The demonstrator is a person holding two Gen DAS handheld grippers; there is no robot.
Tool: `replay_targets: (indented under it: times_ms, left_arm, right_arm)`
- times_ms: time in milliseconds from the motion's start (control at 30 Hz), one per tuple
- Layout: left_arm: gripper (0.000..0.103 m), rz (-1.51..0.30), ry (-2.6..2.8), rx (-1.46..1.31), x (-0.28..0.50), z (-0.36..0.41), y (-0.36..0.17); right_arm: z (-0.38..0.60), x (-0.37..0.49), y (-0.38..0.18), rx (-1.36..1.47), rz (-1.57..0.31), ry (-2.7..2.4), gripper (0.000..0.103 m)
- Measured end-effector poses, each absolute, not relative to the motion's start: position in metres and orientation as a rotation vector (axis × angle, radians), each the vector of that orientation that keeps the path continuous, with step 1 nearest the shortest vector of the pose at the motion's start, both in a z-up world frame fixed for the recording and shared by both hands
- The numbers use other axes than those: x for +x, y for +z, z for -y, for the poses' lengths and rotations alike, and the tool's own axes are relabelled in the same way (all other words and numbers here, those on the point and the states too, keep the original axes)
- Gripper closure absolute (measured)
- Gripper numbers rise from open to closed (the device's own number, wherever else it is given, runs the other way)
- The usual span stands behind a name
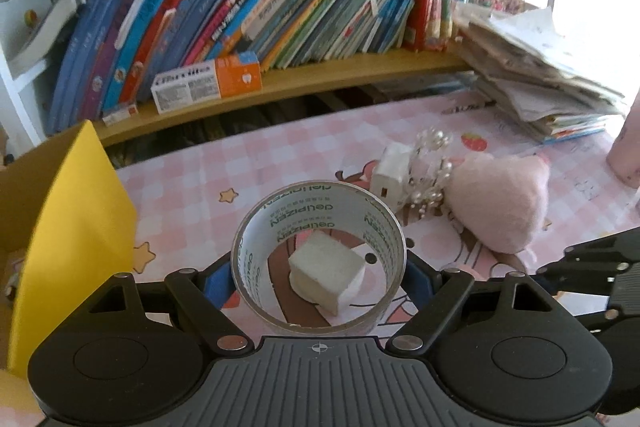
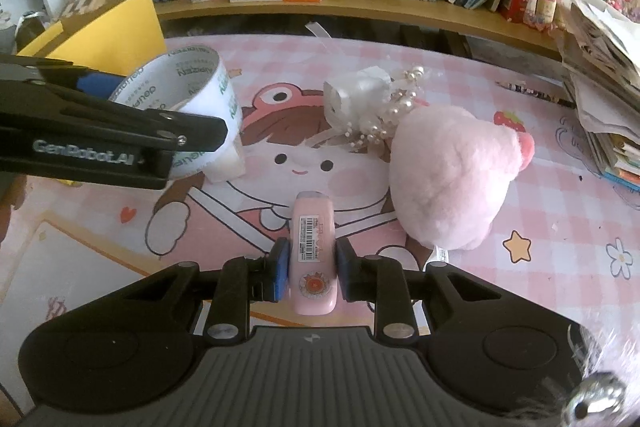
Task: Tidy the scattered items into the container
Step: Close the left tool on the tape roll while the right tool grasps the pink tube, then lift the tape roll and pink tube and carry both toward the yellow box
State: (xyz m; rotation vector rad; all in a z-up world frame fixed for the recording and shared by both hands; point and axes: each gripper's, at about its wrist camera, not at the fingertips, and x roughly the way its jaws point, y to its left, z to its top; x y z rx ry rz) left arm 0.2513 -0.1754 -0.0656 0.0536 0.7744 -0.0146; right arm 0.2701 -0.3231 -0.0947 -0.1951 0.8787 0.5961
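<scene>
L gripper [image 1: 319, 267] clamps tape roll [image 1: 319, 259] w/ box [image 1: 72, 227] at its 9 o'clock, likely next drop; R gripper [image 2: 310, 267] pinches pink case [image 2: 312, 255] lengthwise for lifting, plush [image 2: 448, 183] at 2 o'clock.

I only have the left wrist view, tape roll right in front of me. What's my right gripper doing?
Observer: The right gripper is shut on a pink tube with a barcode label, pads on both of its sides.
Operator: Is my tape roll sitting on the mat or lifted?
Observer: From the right wrist view the tape roll is tilted in the left gripper, above the white block; whether its lower edge touches the block is hidden behind the gripper.
Operator: Anything between the tube and the plush?
Observer: No, only bare mat separates the tube from the pink plush; the plush lies to the tube's right.
</scene>
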Motion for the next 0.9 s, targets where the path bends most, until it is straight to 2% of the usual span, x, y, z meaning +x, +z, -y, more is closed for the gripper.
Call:
replay_targets:
  times_ms: [533, 900]
  left_arm:
    - [0.018, -0.636, -0.014, 0.024, 0.200, 0.178, -0.016]
    - [0.018, -0.628, -0.002, -0.001, 0.167, 0.175, -0.012]
  right_arm:
    - [0.327, 0.239, -0.069, -0.194, -0.818, 0.611, 0.080]
    - [0.329, 0.218, -0.059, -0.217, -0.793, 0.619, 0.080]
